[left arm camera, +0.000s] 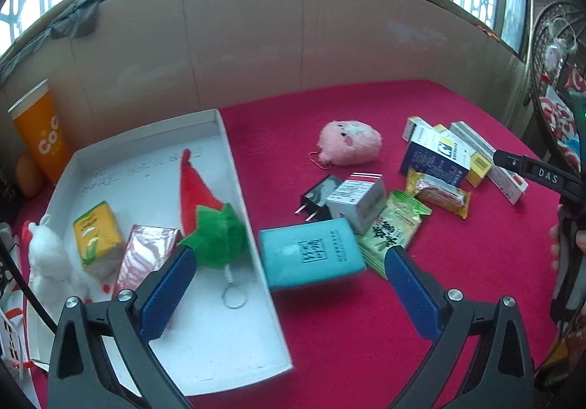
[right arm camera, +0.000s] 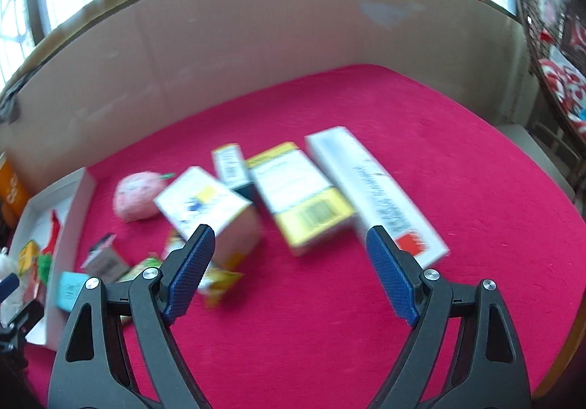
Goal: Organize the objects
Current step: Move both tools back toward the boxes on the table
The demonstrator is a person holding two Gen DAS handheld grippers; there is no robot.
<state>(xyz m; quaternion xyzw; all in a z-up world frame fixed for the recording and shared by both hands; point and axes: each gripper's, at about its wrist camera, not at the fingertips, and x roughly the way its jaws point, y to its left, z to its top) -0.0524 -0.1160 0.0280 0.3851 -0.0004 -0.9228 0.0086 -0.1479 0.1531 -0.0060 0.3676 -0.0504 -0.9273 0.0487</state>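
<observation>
left gripper (left arm camera: pixel 291 264) is spread wide with nothing in it — blue pads (left arm camera: pixel 166 297) hang above the red cloth (left arm camera: pixel 366 317), one over the tray's (left arm camera: pixel 273 302) inner edge, the other over open cloth. right gripper (right arm camera: pixel 291 242) is just as wide and empty too, hovering over the cloth with its view smeared by blur.

the white tray sits on the left. in it, near to far: a key ring on a red and green plush (left arm camera: pixel 205 222), a shiny pink pack (left arm camera: pixel 146 255), a yellow-green carton (left arm camera: pixel 97 238), and some handwriting on the tray floor. a white plush (left arm camera: pixel 45 258) lies at its outer left edge; can't tell if it's in or out.

just outside the tray wall, right between the left pads in that view, is a teal box (left arm camera: pixel 311 253), clear of both pads. touching it on the right, a green snack bag (left arm camera: pixel 393 229), then a grey box (left arm camera: pixel 357 203) and a black plug (left arm camera: pixel 316 202). further right a yellow snack pack (left arm camera: pixel 439 192) and a heap of medicine boxes (left arm camera: pixel 436 156). a pink plush (left arm camera: pixel 348 147) sits alone further back.

in the right view the medicine boxes lie just past the fingertips — a yellow box (right arm camera: pixel 304 196) between them, a long white box (right arm camera: pixel 373 189) behind the right pad.

an orange cup (left arm camera: pixel 40 134) stands behind the tray against a cardboard wall (left arm camera: pixel 256 42).
</observation>
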